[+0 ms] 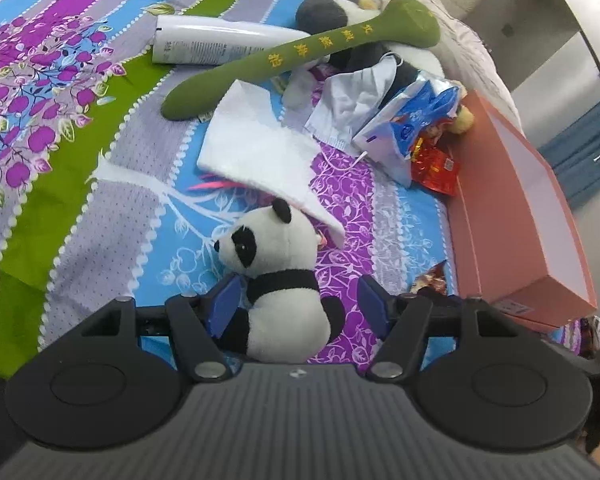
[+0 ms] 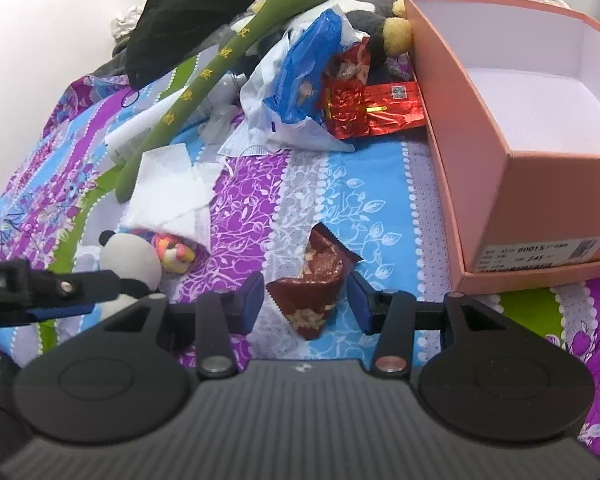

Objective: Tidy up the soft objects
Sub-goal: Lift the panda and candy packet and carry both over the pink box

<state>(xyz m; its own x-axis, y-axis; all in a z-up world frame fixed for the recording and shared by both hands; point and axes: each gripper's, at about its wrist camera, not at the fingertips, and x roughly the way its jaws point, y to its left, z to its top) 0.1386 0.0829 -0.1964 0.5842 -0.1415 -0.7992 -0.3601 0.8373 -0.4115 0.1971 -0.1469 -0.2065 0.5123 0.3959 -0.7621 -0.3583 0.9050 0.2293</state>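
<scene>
Bright bedding point(image 1: 100, 184) with purple, blue, green and grey floral stripes covers the whole surface in both views.

In the left wrist view, the left gripper point(image 1: 298, 306) sits at 6 o'clock with its blue-padded fingers point(image 1: 224, 304) spread wide on either side of a small plush panda point(image 1: 278, 280). The panda sits upright between them, facing 9 o'clock; the left pad looks to be just touching its side, the right pad stands apart. A white cloth point(image 1: 256, 148) lies just beyond the panda at 12 o'clock. Farther on, a long green plush stick point(image 1: 300, 56) with yellow lettering rests across a white tube point(image 1: 220, 46). A blue-and-white plastic bag point(image 1: 404, 128) and red foil packets point(image 1: 436, 164) lie at 2 o'clock, beside an open pink box point(image 1: 512, 216) at 3 o'clock.

In the right wrist view, the right gripper point(image 2: 306, 306) is also spread open, straddling a dark red snack wrapper point(image 2: 312, 284) without gripping it. The panda's head shows at 9 o'clock, the pink box at 2 o'clock.
</scene>
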